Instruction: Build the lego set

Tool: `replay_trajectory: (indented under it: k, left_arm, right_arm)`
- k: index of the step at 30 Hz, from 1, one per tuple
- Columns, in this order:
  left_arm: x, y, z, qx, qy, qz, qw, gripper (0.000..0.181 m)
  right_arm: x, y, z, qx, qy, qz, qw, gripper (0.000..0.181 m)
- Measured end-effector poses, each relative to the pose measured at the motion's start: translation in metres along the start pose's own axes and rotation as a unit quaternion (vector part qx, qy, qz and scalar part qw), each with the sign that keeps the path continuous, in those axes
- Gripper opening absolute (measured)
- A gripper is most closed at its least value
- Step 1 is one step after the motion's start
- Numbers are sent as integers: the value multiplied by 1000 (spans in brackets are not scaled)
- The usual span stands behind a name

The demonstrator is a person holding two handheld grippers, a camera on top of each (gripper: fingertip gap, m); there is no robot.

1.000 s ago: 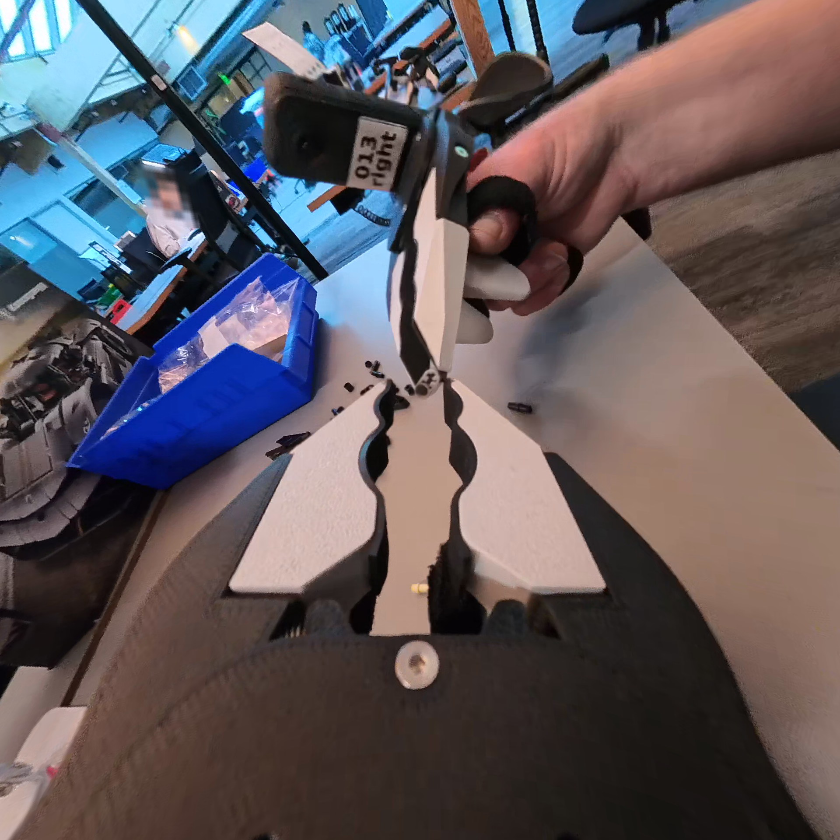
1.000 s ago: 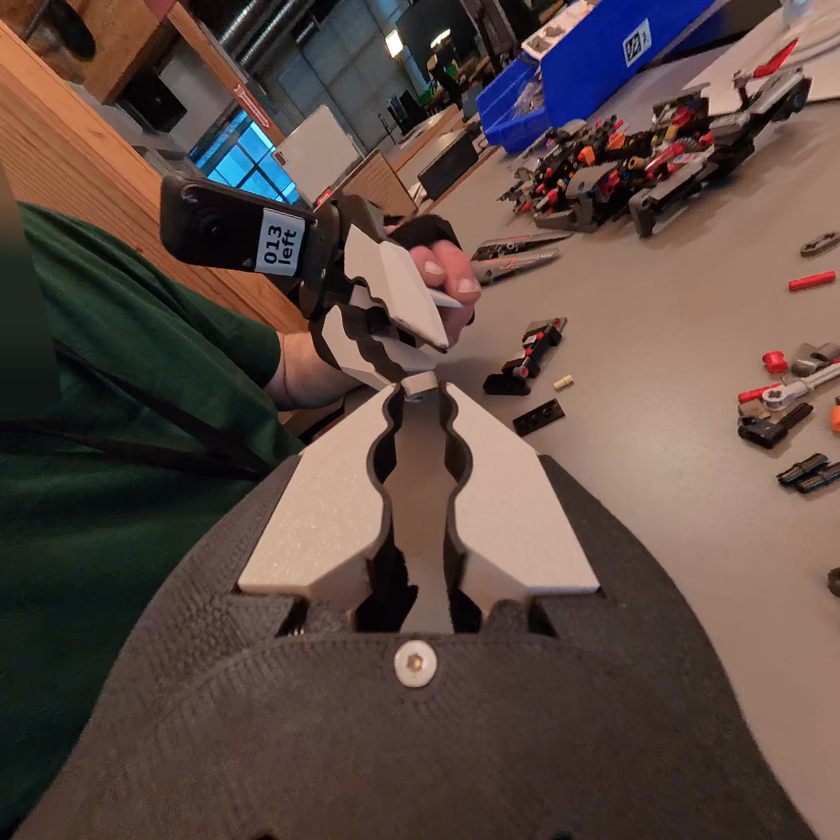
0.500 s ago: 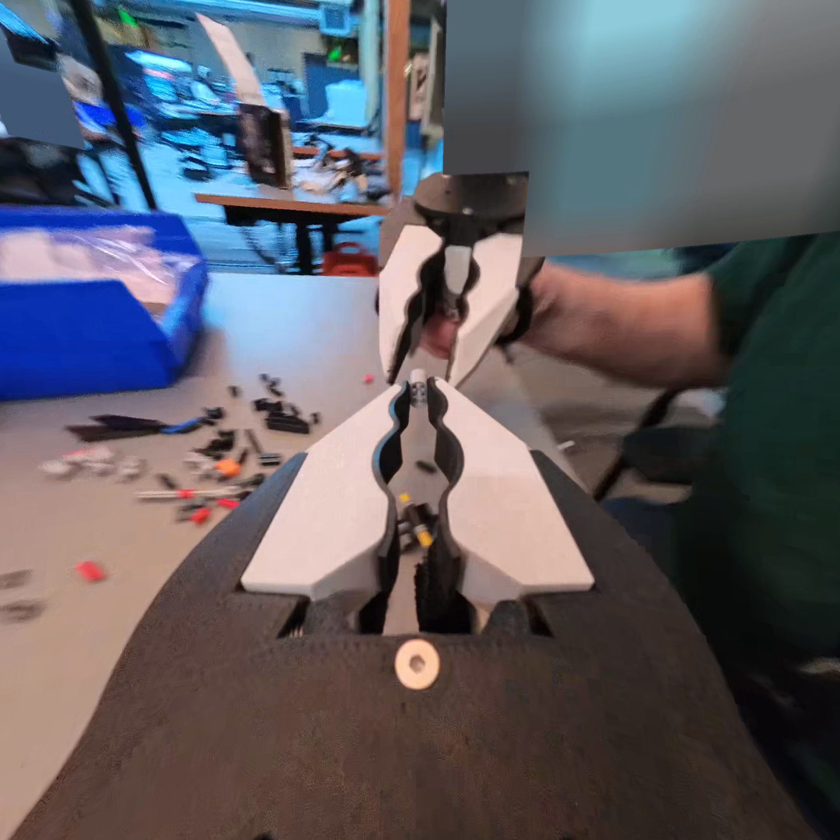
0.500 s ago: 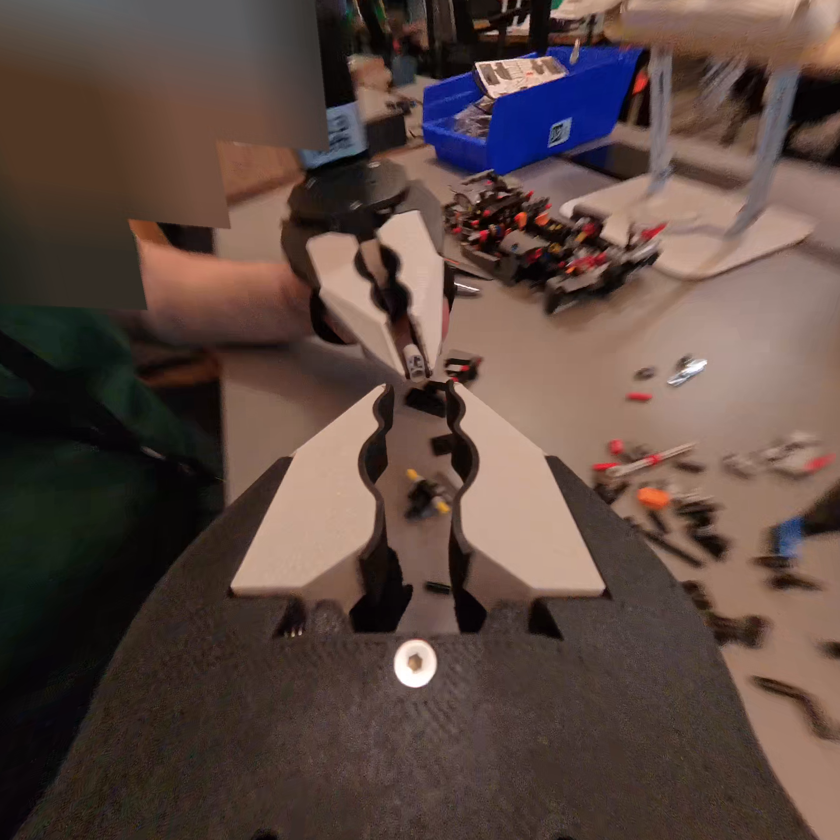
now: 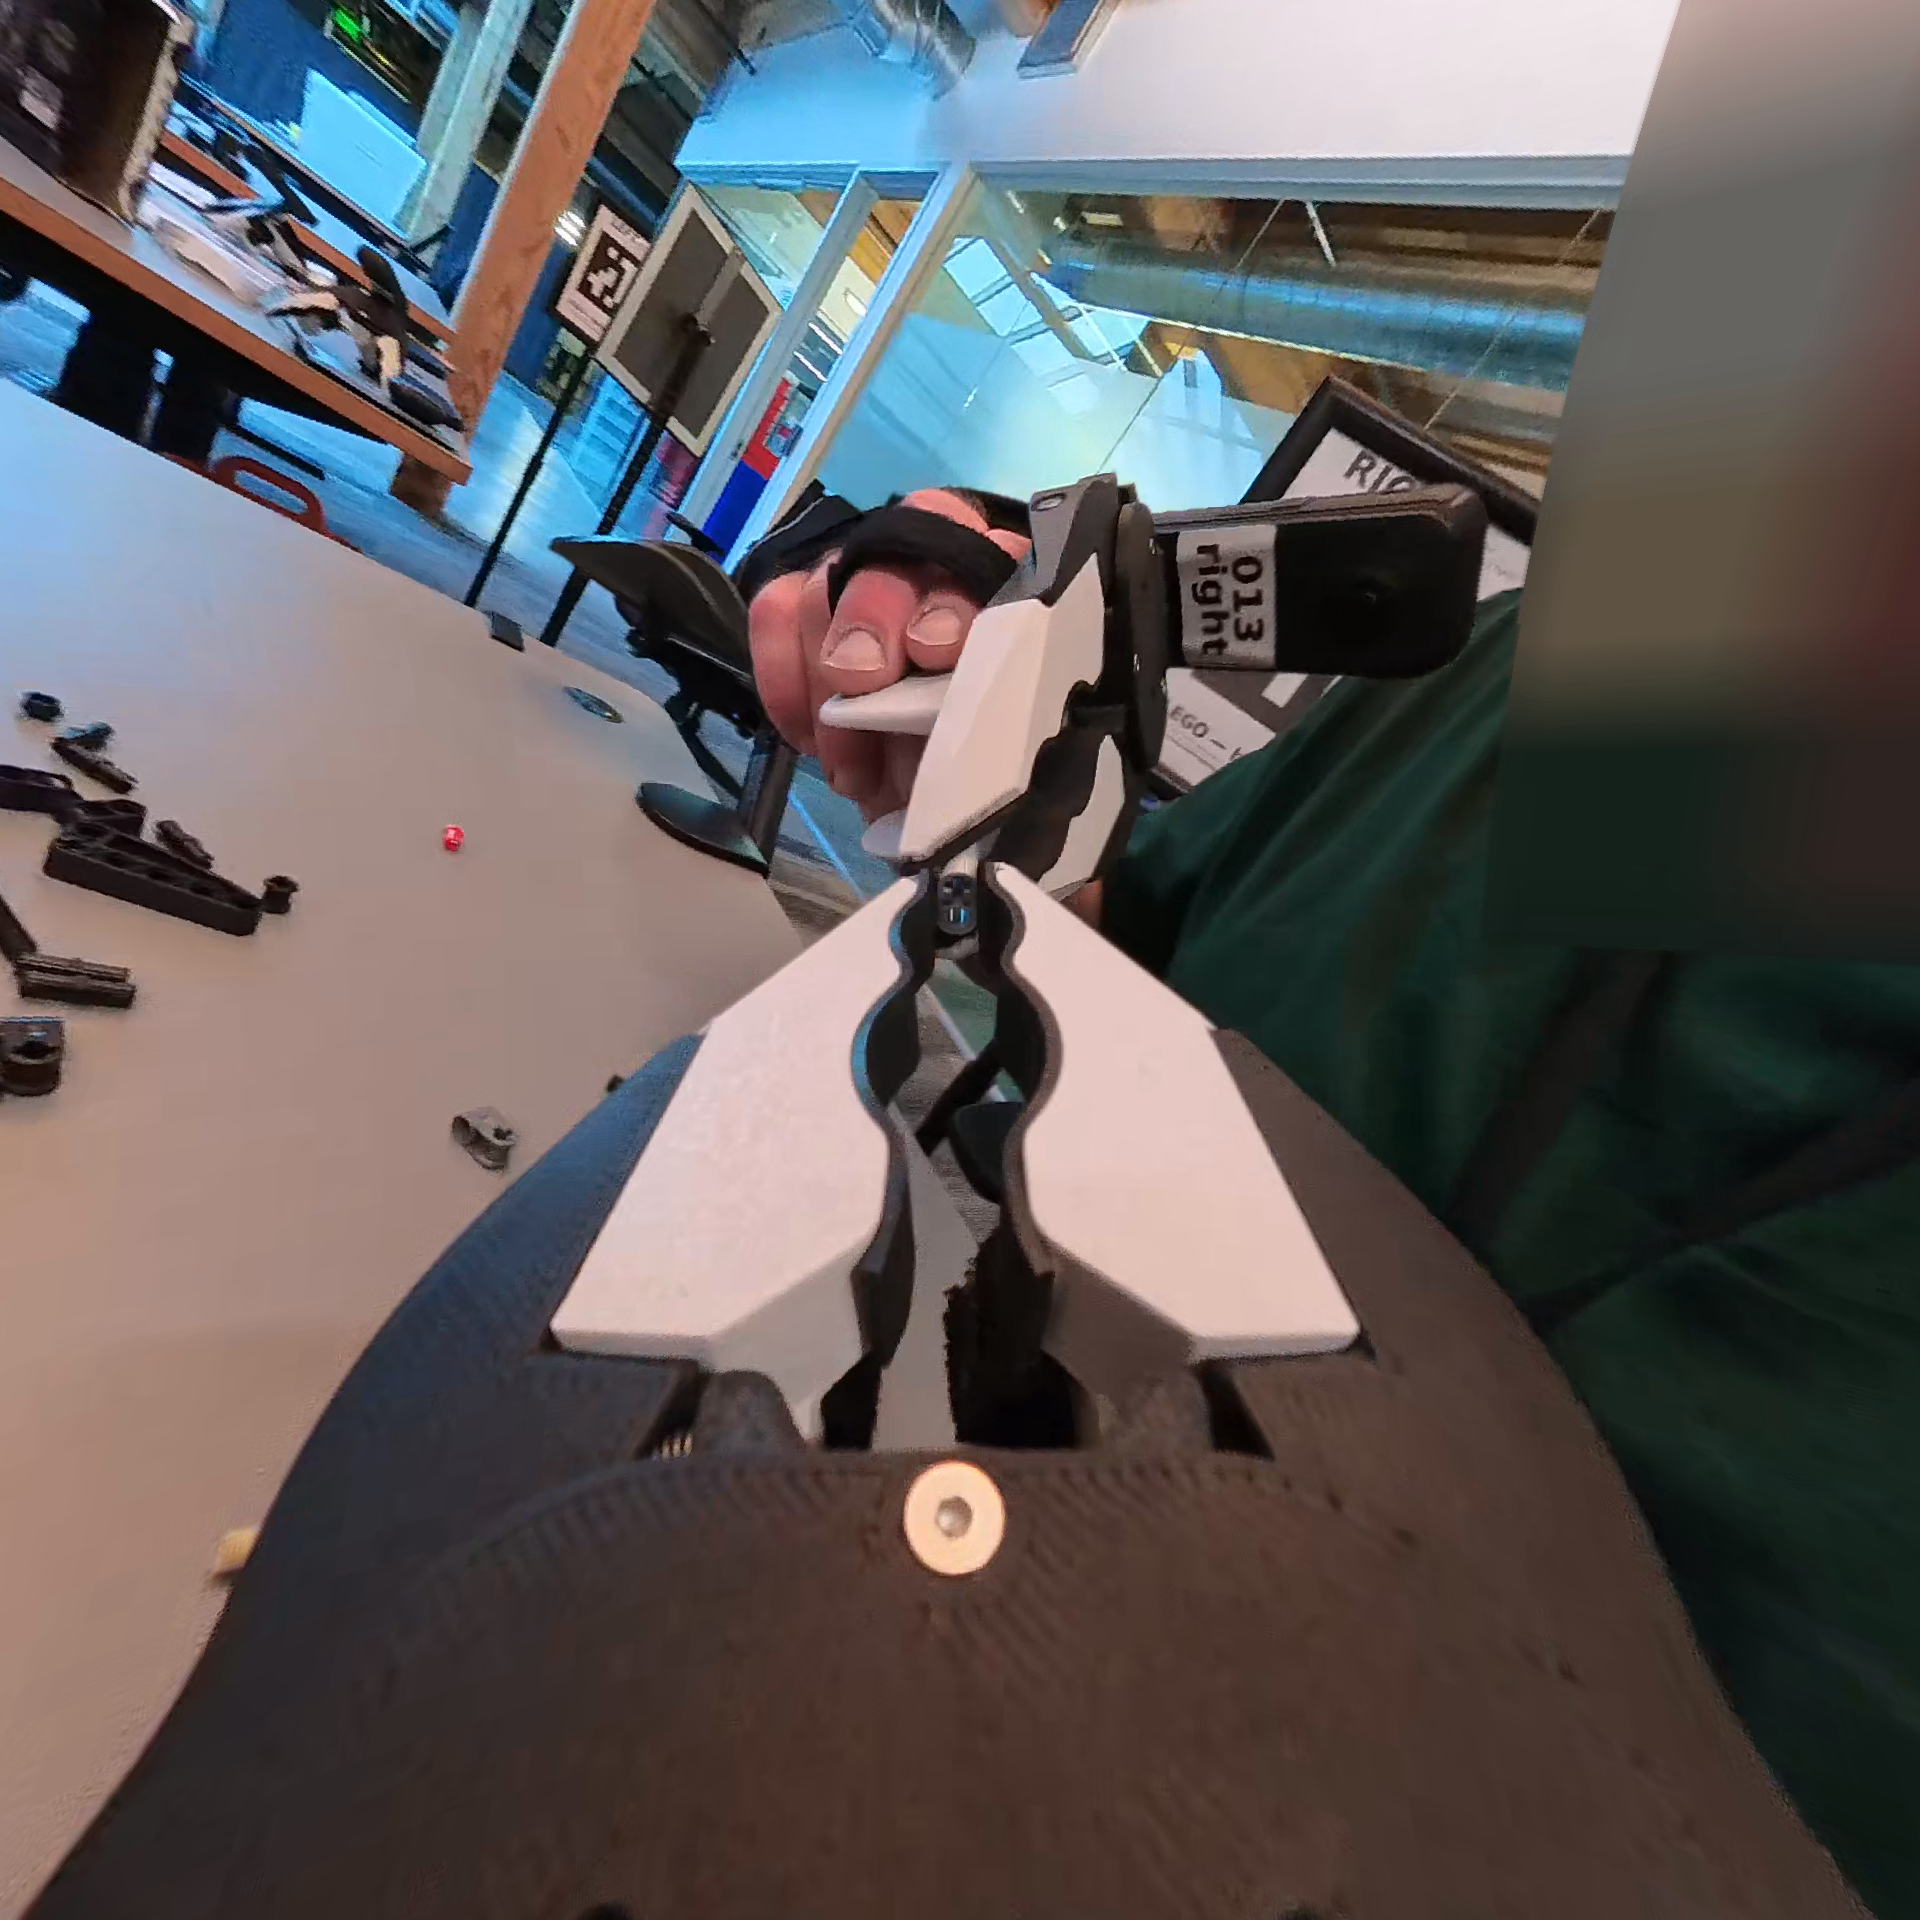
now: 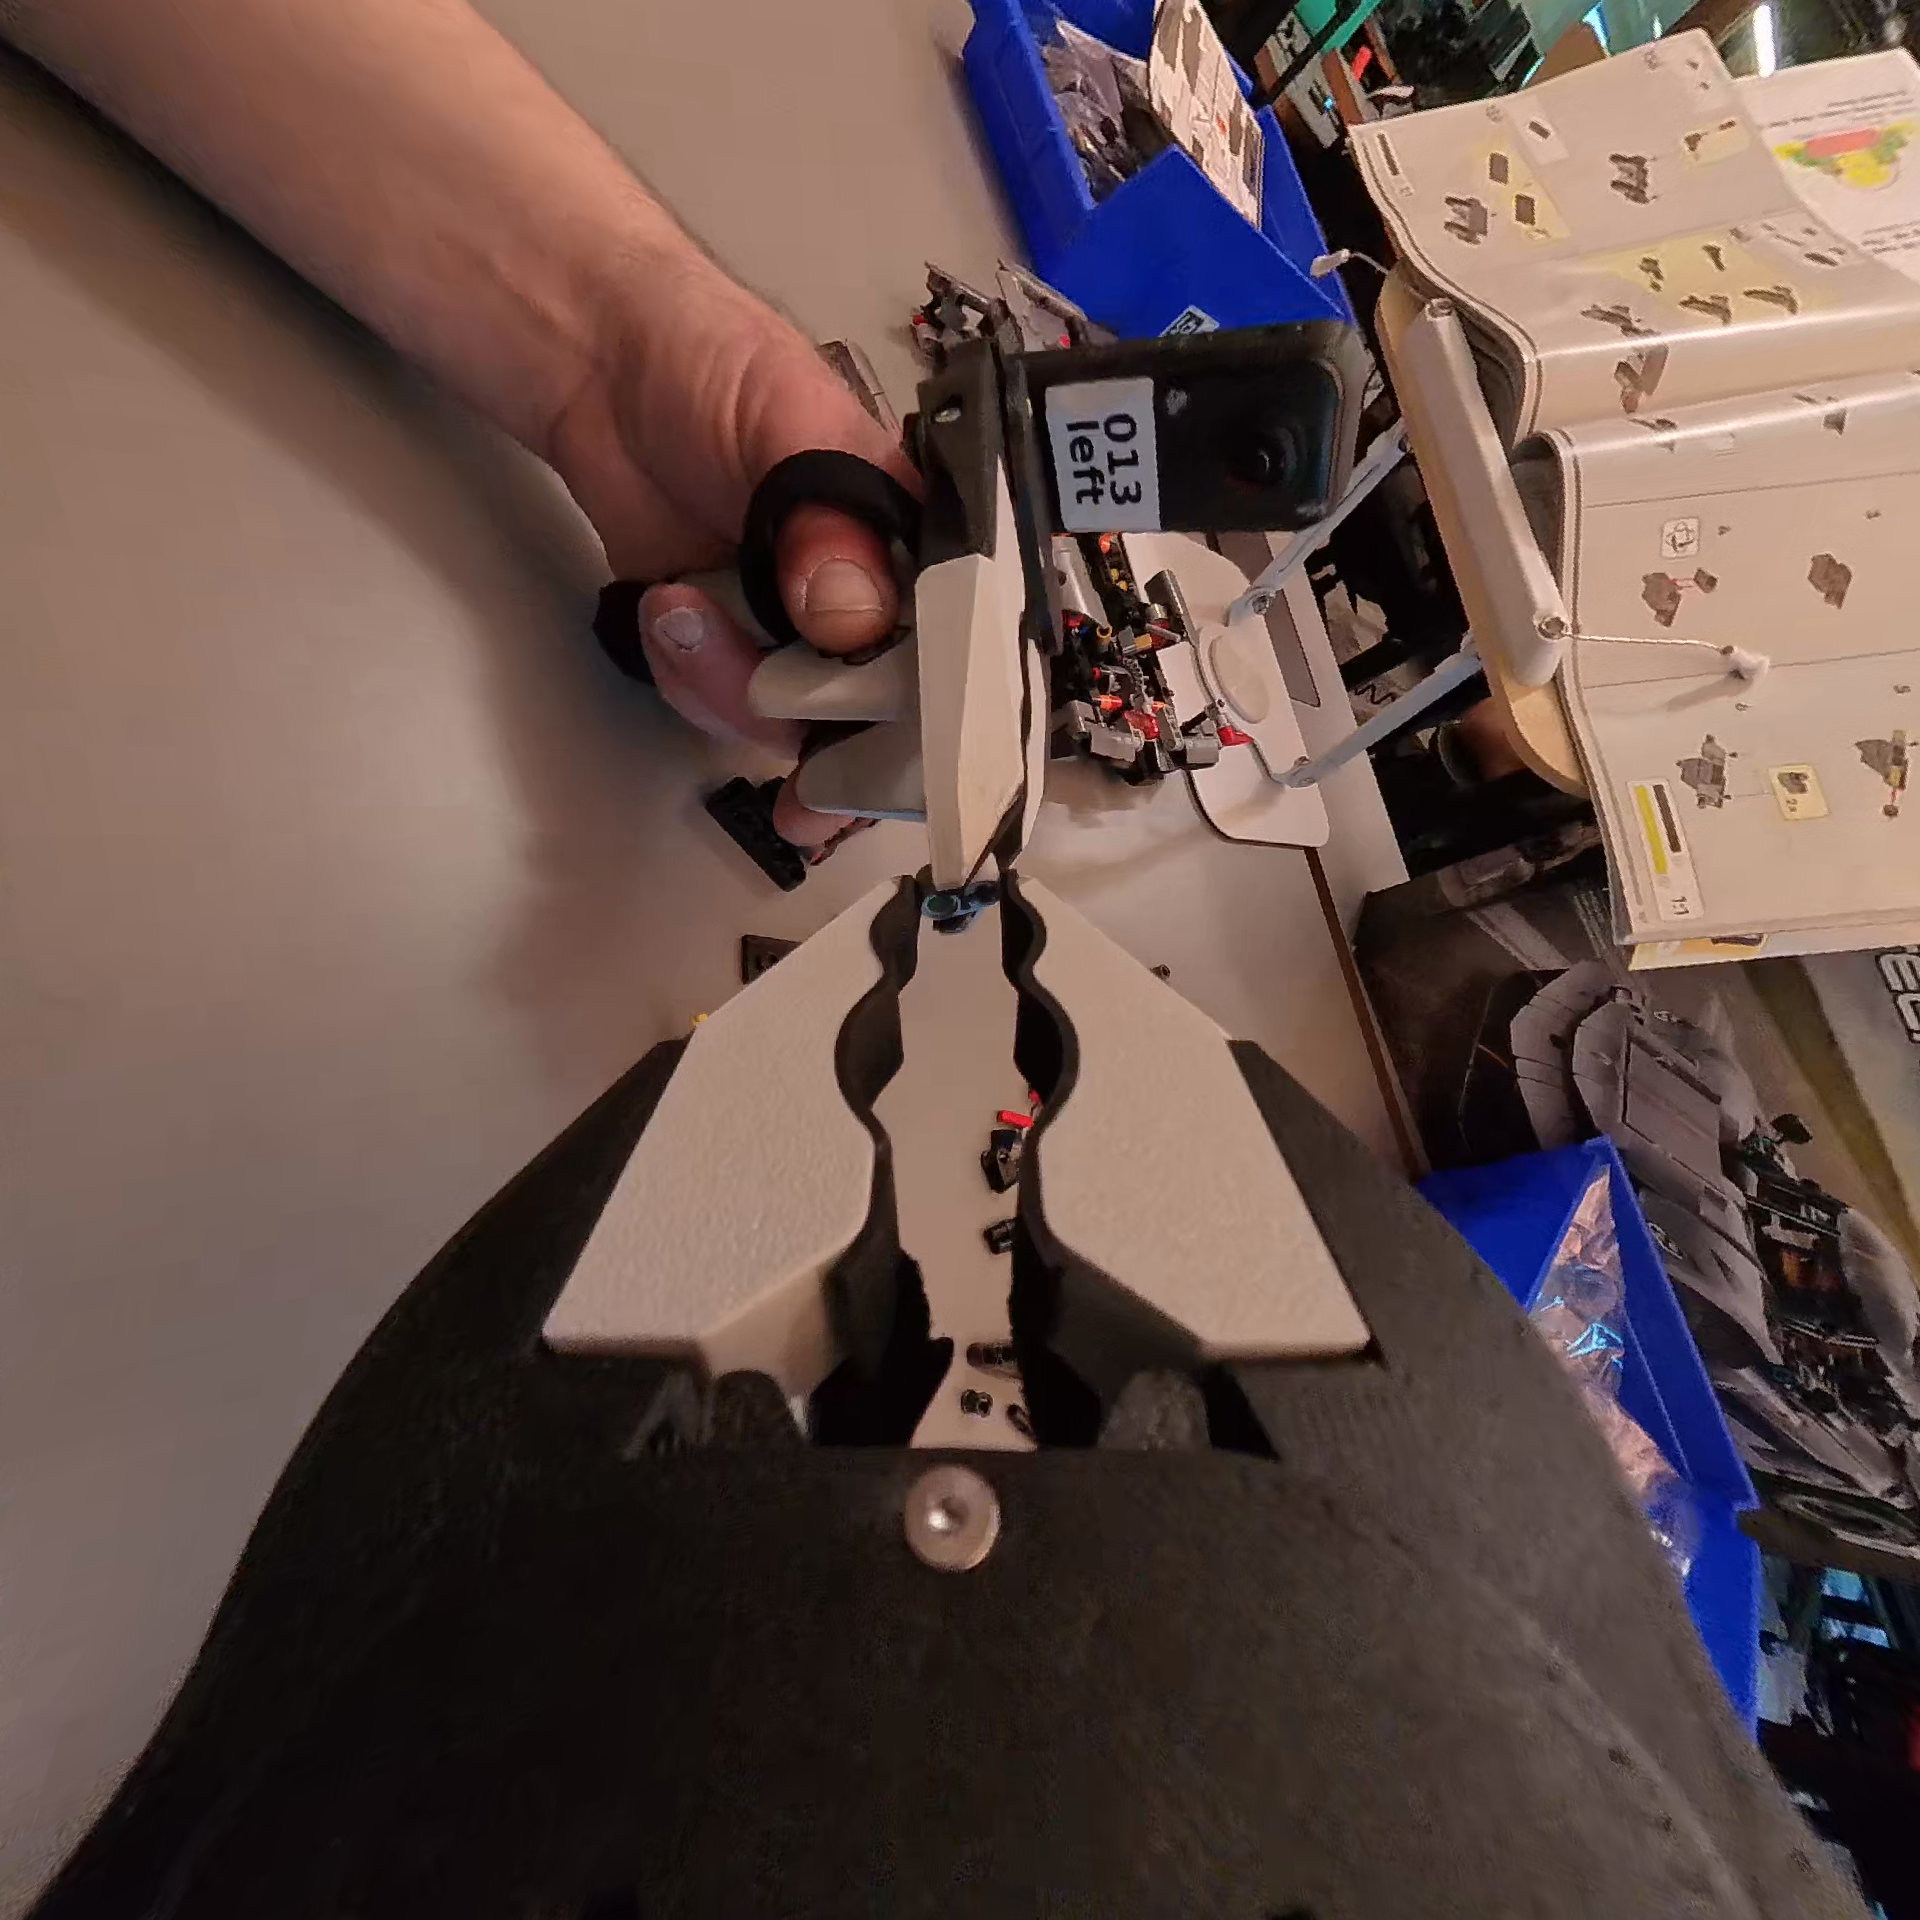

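Meeting tip to tip above the worktop (image 5: 343, 997): left gripper (image 5: 954, 912) jaws pinching a small dark connector with blue pin (image 5: 953, 906); right gripper (image 6: 961, 902) jaws narrowed, grip on it not discernible. Probably light, rigid, smooth plastic, liable to slip or twist; best held across flat sides, pin end exposed. Loose pieces (image 5: 145, 878) toward worktop's left edge.

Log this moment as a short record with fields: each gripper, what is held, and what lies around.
left gripper: shut on a small dark piece with blue, held in the air
right gripper: tips meet the left gripper's at the same piece; its grip cannot be told
table: loose black parts, one tiny red part
far side: half-built model, blue bins, open instruction booklet
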State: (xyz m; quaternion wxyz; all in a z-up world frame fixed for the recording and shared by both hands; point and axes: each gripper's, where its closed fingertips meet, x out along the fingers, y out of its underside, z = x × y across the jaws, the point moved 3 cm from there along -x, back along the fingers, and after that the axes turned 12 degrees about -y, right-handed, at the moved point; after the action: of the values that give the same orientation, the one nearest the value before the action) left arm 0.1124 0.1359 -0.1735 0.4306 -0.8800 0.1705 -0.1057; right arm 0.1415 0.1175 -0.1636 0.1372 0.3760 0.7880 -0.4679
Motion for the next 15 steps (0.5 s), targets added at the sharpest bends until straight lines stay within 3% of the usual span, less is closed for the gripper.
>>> replay_trajectory:
  k: [10,15]
  left_arm:
    - [0,1,0,-45,33,-2,998,5]
    - [-4,-8,8,41,-75,7,996,33]
  right_arm:
    - [0,-4,1,3,-2,5,1000,14]
    - [-10,9,-5,76,-7,-22,997,14]
